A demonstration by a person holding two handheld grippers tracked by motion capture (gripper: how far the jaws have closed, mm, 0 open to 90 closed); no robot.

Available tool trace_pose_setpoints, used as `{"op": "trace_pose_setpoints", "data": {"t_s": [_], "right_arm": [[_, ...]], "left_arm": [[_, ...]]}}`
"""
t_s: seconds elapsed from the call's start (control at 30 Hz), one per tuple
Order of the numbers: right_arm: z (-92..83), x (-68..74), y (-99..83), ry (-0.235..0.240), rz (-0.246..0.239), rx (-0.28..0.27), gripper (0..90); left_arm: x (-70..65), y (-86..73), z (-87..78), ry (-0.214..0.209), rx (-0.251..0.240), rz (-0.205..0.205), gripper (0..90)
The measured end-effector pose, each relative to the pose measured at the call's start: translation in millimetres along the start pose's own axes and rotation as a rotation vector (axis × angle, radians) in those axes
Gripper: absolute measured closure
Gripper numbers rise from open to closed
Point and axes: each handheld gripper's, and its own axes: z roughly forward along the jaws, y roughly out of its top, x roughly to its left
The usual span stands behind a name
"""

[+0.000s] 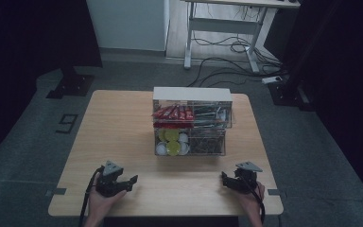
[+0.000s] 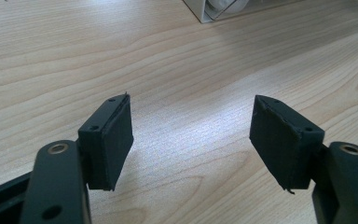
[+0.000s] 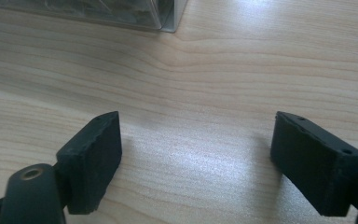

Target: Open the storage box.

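A clear two-tier organizer (image 1: 191, 122) stands at the middle of the wooden table (image 1: 118, 127). Its upper tier holds red packets (image 1: 172, 113) and dark items; its lower tier holds yellow and white round lids (image 1: 172, 142) and small dark pieces. My left gripper (image 1: 128, 182) rests near the table's front left, held by a hand, jaws open over bare wood (image 2: 191, 128). My right gripper (image 1: 224, 179) sits at the front right, also open with nothing between its pads (image 3: 196, 154). A corner of the organizer (image 3: 165, 16) shows at the top of the right gripper view.
A white box (image 1: 192, 94) sits on top of or behind the organizer. Beyond the table are a desk frame (image 1: 222, 28), loose cables (image 1: 231, 66) on the floor and dark stands (image 1: 71, 80). Bare tabletop lies between the grippers and the organizer.
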Motion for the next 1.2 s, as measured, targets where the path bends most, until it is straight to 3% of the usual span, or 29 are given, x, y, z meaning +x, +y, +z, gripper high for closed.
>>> {"op": "trace_pose_setpoints", "data": {"t_s": [0.43, 0.77, 0.97, 1.0, 1.2], "right_arm": [[-2.8, -1.7, -1.1, 0.002, 0.005, -0.024, 33.0], [-6.7, -11.9, -2.9, 0.061, 0.047, -0.047, 48.7], [-13.9, -13.1, -0.2, 0.085, 0.049, -0.075, 63.2], [-17.0, -13.1, 1.2, 0.091, 0.042, -0.080, 69.8], [-27.8, -11.4, 6.1, 0.132, 0.024, -0.117, 81.2]], "left_arm": [[-2.2, -1.2, 3.3, -0.004, 0.014, 0.006, 30.3], [-2.6, -1.0, 3.0, -0.006, 0.013, 0.006, 30.2], [-1.1, -0.6, 1.1, -0.004, 0.003, -0.002, 30.2], [-0.3, -0.7, 0.7, -0.002, 0.006, -0.002, 30.2], [0.3, -0.6, 0.7, -0.003, 0.006, -0.004, 30.1]]}}
